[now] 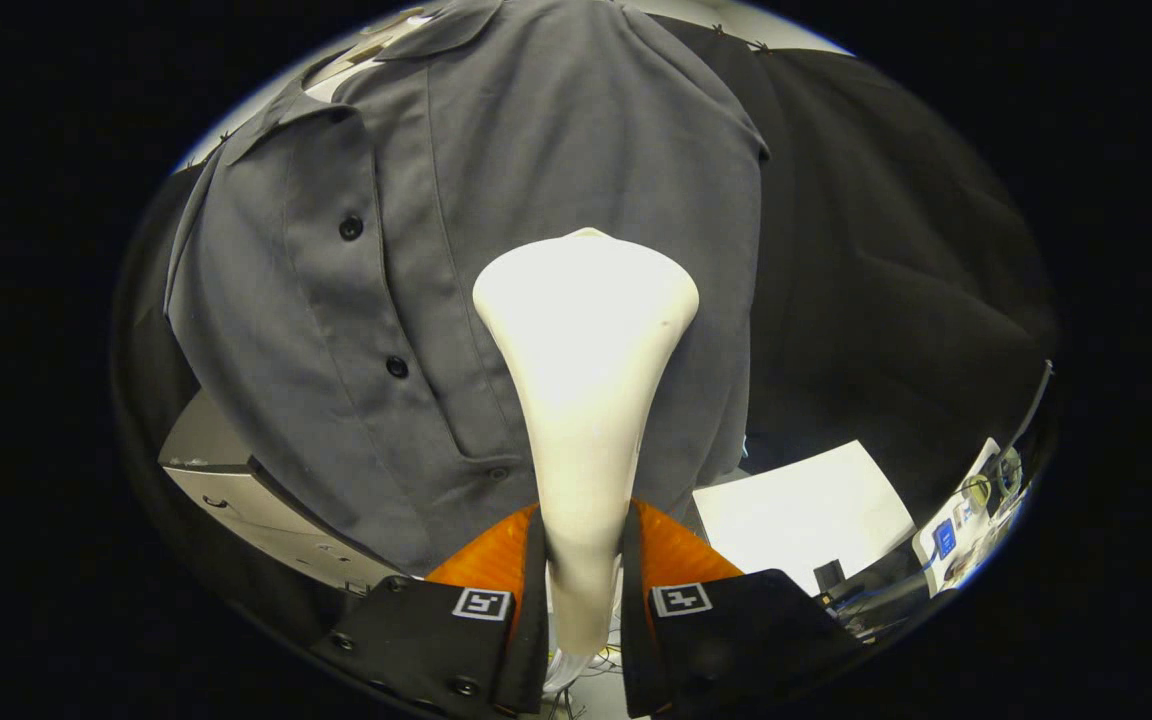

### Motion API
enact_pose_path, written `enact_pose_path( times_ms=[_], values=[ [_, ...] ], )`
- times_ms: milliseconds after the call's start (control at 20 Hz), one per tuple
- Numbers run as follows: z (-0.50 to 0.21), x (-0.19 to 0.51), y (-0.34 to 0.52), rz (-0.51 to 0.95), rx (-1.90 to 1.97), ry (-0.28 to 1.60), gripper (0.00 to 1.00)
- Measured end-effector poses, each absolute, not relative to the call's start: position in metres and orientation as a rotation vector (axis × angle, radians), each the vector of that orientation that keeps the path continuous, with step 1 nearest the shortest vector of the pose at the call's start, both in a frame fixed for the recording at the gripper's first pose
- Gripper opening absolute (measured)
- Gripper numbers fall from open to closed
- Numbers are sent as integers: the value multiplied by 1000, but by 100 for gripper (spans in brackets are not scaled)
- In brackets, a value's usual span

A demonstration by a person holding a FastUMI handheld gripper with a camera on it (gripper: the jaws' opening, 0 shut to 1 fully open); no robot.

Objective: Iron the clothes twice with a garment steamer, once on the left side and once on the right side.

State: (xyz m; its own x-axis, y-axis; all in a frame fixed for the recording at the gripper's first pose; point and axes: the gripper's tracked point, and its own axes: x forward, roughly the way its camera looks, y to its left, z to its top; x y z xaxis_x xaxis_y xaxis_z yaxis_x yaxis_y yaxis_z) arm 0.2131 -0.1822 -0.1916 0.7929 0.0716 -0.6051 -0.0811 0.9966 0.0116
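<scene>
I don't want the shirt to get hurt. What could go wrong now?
1. The white, flared plastic steamer head is against the hanging grey button-up shirt; lingering in one spot might leave a damp or overheated patch.
2. The gripper is shut on the steamer's narrow neck, which may twist or slip between the fingers.
3. The head could snag the black buttons beside it.

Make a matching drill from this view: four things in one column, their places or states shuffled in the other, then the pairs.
1. white garment steamer head
2. grey button-up shirt
3. white flat board
4. gripper

A. hanging beyond the fingers
B. shut on the steamer's neck
C. held between the fingers, against the shirt's right half
D. lying low, right of the shirt

Pairs: 1-C, 2-A, 3-D, 4-B
</scene>
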Motion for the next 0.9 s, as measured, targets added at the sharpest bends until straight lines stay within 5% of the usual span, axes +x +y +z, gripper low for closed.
enact_pose_path(
  times_ms=[900],
  values=[
    [-300,187,-207,63,6,798,38]
  ],
)
